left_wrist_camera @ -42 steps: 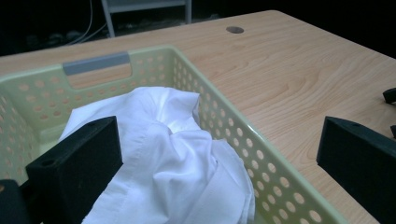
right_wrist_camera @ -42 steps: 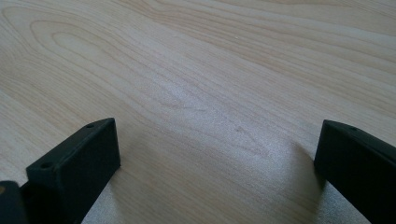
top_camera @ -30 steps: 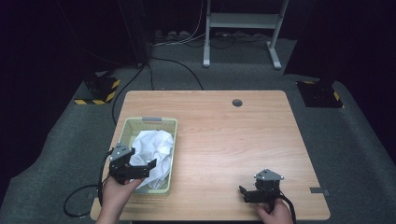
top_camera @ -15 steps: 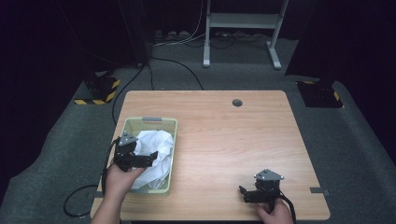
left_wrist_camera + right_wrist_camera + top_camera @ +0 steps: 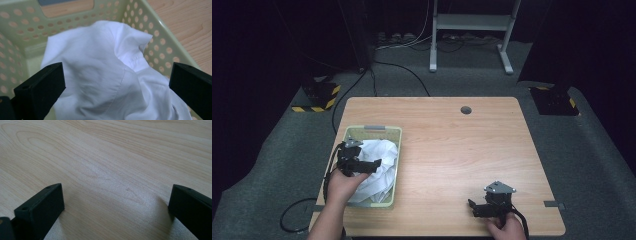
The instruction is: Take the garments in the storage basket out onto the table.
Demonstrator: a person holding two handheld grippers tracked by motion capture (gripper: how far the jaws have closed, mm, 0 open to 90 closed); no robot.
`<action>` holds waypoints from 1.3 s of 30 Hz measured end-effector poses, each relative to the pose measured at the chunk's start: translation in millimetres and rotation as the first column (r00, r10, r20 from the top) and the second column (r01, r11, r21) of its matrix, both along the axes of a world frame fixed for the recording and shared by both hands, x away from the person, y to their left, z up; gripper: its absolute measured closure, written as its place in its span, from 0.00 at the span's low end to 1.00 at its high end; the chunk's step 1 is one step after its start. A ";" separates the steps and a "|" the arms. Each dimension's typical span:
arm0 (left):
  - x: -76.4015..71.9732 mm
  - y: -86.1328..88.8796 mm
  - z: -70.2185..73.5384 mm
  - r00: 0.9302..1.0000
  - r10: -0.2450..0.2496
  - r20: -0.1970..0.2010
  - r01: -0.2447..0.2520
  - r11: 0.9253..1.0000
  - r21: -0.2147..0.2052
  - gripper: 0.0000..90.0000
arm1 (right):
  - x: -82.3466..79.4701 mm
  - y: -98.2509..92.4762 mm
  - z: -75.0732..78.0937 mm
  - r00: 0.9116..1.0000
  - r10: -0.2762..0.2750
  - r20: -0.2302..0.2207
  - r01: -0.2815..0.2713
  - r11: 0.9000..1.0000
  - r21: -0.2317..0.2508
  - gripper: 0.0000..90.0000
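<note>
- Dark floor all round, and a pale wooden table (image 5: 452, 145) under me.
- At its left side sits the green perforated basket (image 5: 373, 131), with the white cloth (image 5: 100, 75) bunched inside it.
- My left gripper (image 5: 373, 164) hangs over that cloth, jaws spread wide, gripping nothing; the fabric lies between and below them.
- My right gripper (image 5: 471, 208) rests low near the table's front edge, well apart from the basket, jaws wide open over bare wood.
</note>
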State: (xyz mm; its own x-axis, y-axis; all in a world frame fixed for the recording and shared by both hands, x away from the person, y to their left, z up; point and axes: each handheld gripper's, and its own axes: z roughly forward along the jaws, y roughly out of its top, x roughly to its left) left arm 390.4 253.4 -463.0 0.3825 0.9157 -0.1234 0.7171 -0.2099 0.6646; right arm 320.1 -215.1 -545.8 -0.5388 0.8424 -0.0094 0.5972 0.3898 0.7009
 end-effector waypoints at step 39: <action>30.2 -25.6 -51.1 0.945 -0.037 -0.324 0.118 0.965 0.235 0.14 | 0.0 0.0 0.0 1.000 0.000 0.000 0.000 1.000 0.000 0.00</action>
